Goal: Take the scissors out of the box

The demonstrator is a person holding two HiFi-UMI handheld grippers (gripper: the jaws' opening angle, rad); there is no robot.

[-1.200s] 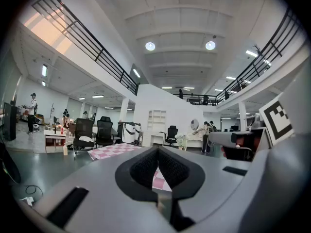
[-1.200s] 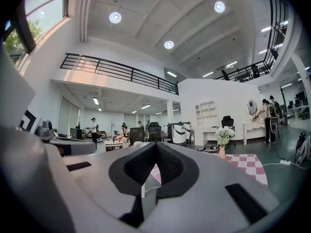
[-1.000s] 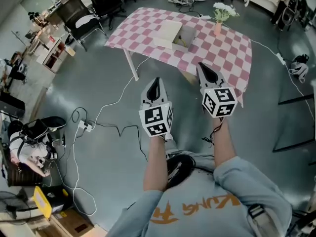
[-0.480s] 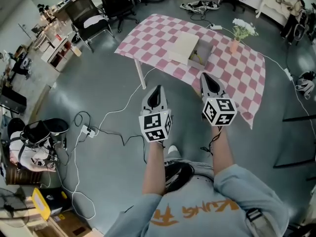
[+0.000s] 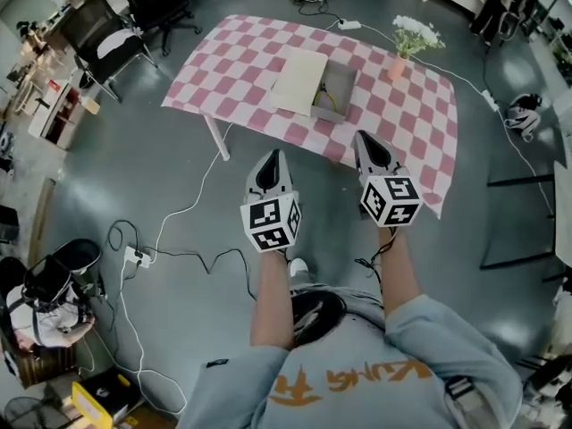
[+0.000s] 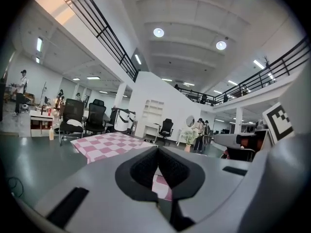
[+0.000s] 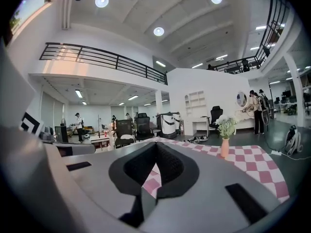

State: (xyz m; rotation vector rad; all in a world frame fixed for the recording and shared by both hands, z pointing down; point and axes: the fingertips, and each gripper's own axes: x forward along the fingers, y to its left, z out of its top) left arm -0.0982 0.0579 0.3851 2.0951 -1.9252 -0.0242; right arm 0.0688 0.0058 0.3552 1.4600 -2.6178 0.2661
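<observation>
I see both pairs of jaws pressed together with nothing between them. The left hand-held gripper (image 5: 273,157) and the right hand-held gripper (image 5: 361,139) hover over the floor by the near edge of the pink-checked counter (image 5: 232,70). The open box (image 5: 343,86) sits mid-counter, farther off. The scissors (image 5: 330,103) show only as a small yellow shape inside it.

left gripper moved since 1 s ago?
Yes. The left gripper has moved toward the table: in the head view, the gap between its tip and the table's near edge has shrunk.
</observation>
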